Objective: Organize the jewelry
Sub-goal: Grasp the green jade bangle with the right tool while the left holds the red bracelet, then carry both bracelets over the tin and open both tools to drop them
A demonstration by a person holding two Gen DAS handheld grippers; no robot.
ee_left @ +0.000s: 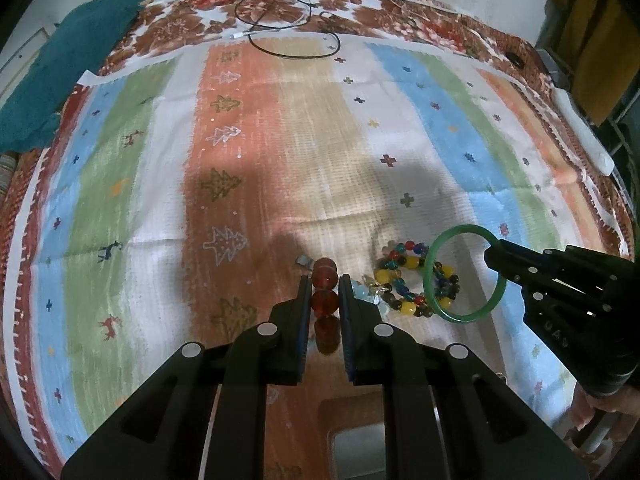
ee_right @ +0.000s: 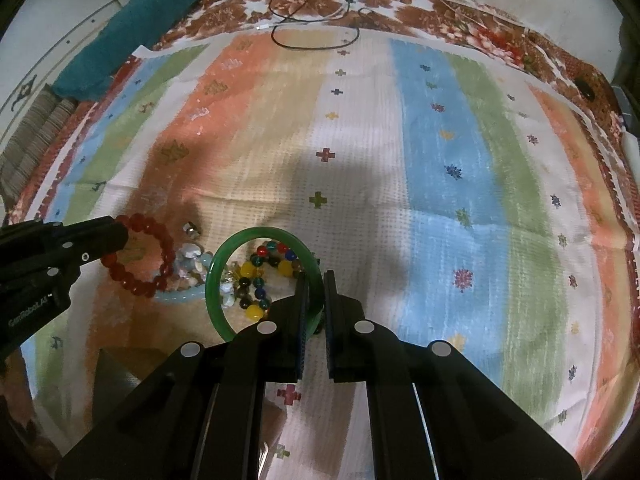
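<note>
Grippers (ee_left: 325, 292) clamping red bracelet (ee_left: 325, 302), probably lifted

The striped cloth (ee_right: 400, 168) runs in bands of blue, green, white, orange and tan, dotted with small crosses, trees and animals. Its border (ee_left: 280, 12) is brown-red floral. The bead bracelet (ee_right: 138, 256) is translucent red, the bangle (ee_right: 224, 256) jade green, another bracelet (ee_left: 404, 276) multicoloured. A teal towel (ee_left: 68, 64) lies at the corner.

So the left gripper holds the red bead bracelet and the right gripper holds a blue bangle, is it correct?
Not quite: the bangle in the right gripper is green, as the right wrist view shows. The left gripper does hold the red bead bracelet.
</note>
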